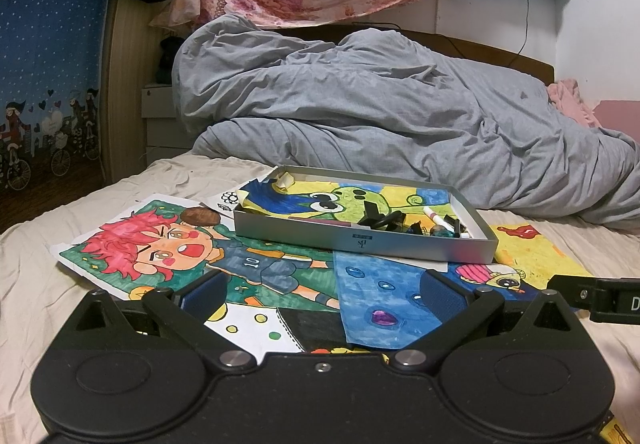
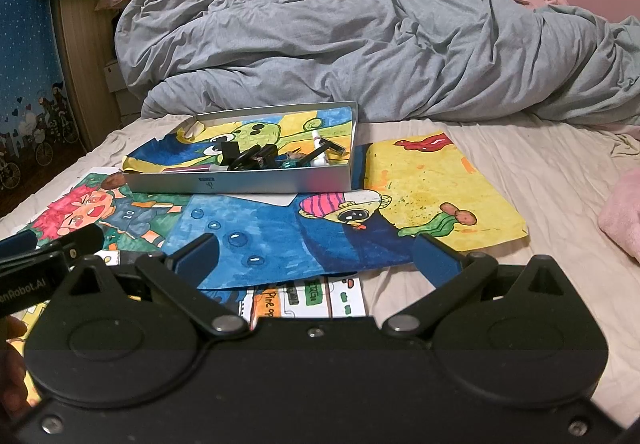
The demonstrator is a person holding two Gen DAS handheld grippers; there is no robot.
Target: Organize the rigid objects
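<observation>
The silver tray of small black bits and a white marker sits ahead of both your tools, resting on coloured drawings spread over the bed. Your left gripper and right gripper hover spread wide, pinching nothing. A grey duvet lies beyond.

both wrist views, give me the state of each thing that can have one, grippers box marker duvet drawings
left gripper: open, empty
right gripper: open, empty
silver box: lidless, resting on the drawings
white marker: capped, inside the box
small black items: piled in the box
grey duvet: crumpled behind the box
drawings: flat, overlapping on the sheet
</observation>
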